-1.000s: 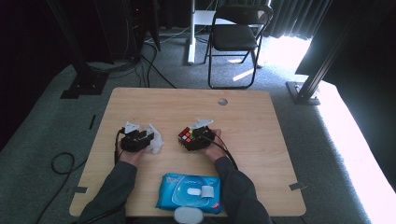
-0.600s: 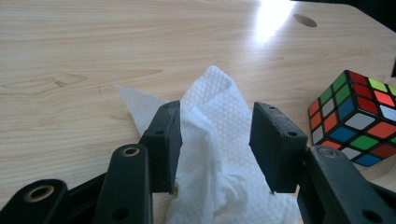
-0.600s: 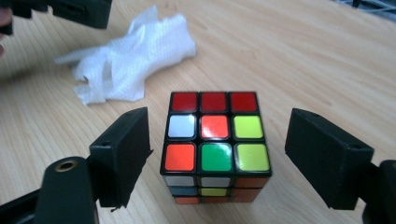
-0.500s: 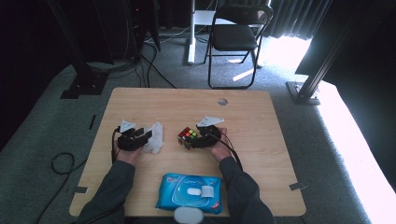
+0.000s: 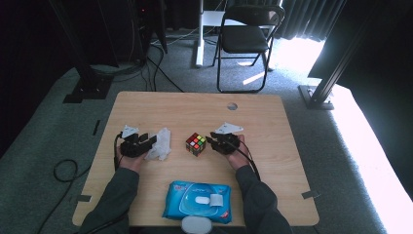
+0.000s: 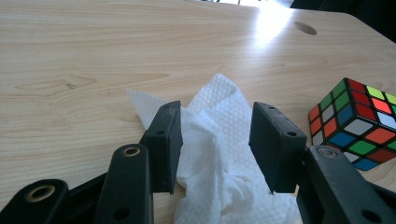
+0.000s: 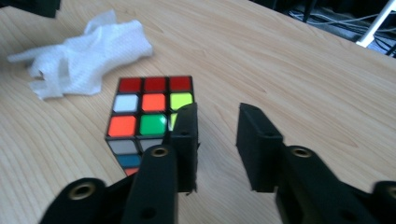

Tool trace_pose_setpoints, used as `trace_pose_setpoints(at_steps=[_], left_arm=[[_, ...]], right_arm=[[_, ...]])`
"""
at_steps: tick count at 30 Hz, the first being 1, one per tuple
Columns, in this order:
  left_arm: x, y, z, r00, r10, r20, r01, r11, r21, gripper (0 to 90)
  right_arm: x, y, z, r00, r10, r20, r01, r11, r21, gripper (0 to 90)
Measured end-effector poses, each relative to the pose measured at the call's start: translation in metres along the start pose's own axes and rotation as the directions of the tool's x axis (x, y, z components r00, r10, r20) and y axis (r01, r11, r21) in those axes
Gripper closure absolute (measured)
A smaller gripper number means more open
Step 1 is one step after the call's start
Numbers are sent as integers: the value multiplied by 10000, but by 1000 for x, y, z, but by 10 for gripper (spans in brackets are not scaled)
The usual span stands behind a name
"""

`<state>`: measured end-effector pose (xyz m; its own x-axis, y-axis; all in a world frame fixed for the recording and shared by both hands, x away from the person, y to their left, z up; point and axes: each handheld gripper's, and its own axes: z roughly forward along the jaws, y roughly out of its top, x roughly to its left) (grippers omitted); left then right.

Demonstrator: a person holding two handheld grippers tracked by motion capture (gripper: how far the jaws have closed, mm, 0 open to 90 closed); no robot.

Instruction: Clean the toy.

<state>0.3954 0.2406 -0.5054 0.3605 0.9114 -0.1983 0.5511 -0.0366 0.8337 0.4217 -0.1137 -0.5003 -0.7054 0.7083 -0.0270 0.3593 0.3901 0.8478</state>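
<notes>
A scrambled colour cube (image 5: pixel 196 144) stands on the wooden table (image 5: pixel 195 109), with a crumpled white tissue (image 5: pixel 163 144) to its left. My right gripper (image 5: pixel 210 141) sits just right of the cube (image 7: pixel 149 107). Its jaws have just been closing and now stand a narrow gap apart (image 7: pixel 217 116), with nothing between them and the left jaw beside the cube's corner. My left gripper (image 6: pixel 215 121) straddles the tissue (image 6: pixel 215 112) with its jaws half open. The paper lies loosely between them, and the cube (image 6: pixel 357 123) shows off to the right.
A blue pack of wet wipes (image 5: pixel 197 200) lies near the table's front edge between the person's forearms. A round cable hole (image 5: pixel 232 106) is in the far part of the tabletop. A folding chair (image 5: pixel 246 36) stands beyond the table.
My right gripper has let go of the cube and drawn back to the right, leaving it standing on the table. The left gripper and tissue have hardly moved.
</notes>
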Motion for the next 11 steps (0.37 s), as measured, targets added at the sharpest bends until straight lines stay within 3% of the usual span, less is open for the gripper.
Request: trace_pose_setpoints(at_steps=[11], left_arm=[[3, -1, -4, 10000, -90, 14, 90, 9999, -110, 540]], right_arm=[[-8, -15, 2, 9992, 142, 386, -159, 9989, 441, 900]])
